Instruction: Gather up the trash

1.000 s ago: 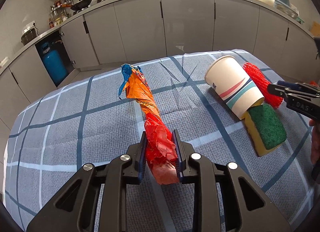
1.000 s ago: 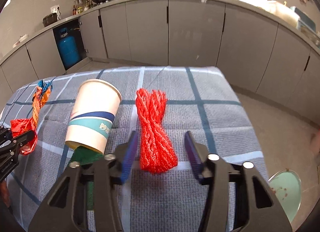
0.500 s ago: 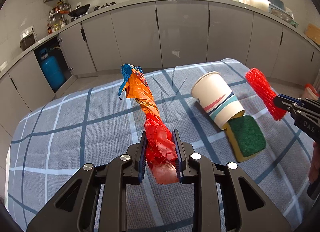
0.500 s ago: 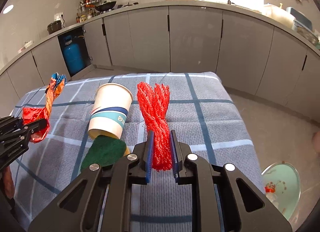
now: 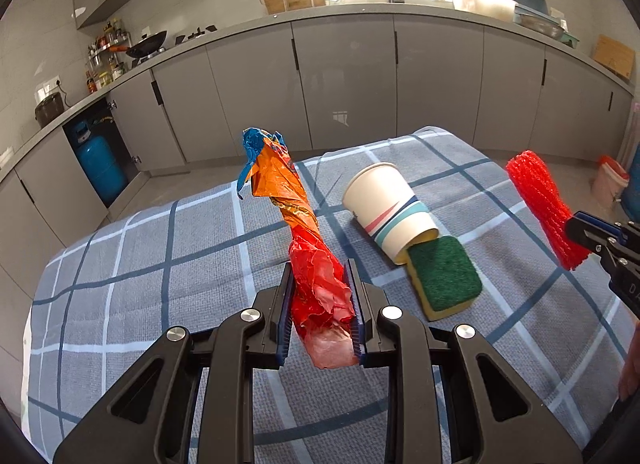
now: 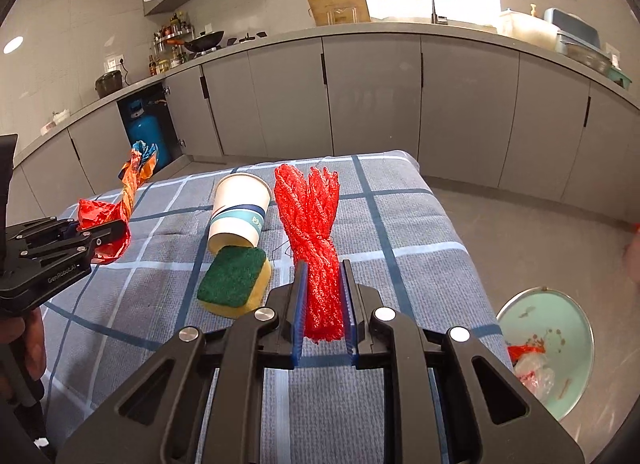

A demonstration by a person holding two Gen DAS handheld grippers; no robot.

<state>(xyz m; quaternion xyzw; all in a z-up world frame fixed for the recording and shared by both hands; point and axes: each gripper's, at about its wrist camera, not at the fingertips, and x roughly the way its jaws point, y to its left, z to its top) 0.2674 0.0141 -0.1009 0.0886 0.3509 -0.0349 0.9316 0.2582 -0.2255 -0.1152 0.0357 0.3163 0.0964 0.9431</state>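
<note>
My left gripper [image 5: 320, 304] is shut on a twisted red, orange and blue plastic wrapper [image 5: 296, 216], lifted off the checked cloth; the same wrapper [image 6: 120, 204] shows in the right wrist view. My right gripper [image 6: 323, 304] is shut on a bundle of red mesh netting [image 6: 312, 216], also raised above the cloth; in the left wrist view the netting [image 5: 540, 200] sticks up at the far right. A paper cup [image 5: 388, 208] lies on its side on the cloth, its base touching a green and yellow sponge [image 5: 444, 276].
The table under the blue checked cloth [image 6: 400, 224] ends at the right, where a pale green bin [image 6: 548, 344] with some rubbish inside stands on the floor. Grey kitchen cabinets [image 6: 372, 104] run behind. A blue gas cylinder [image 5: 98, 168] sits in an open cabinet.
The right gripper closed on the red netting and lifted it off the cloth. Both grippers rose and drew back from the table with their loads.
</note>
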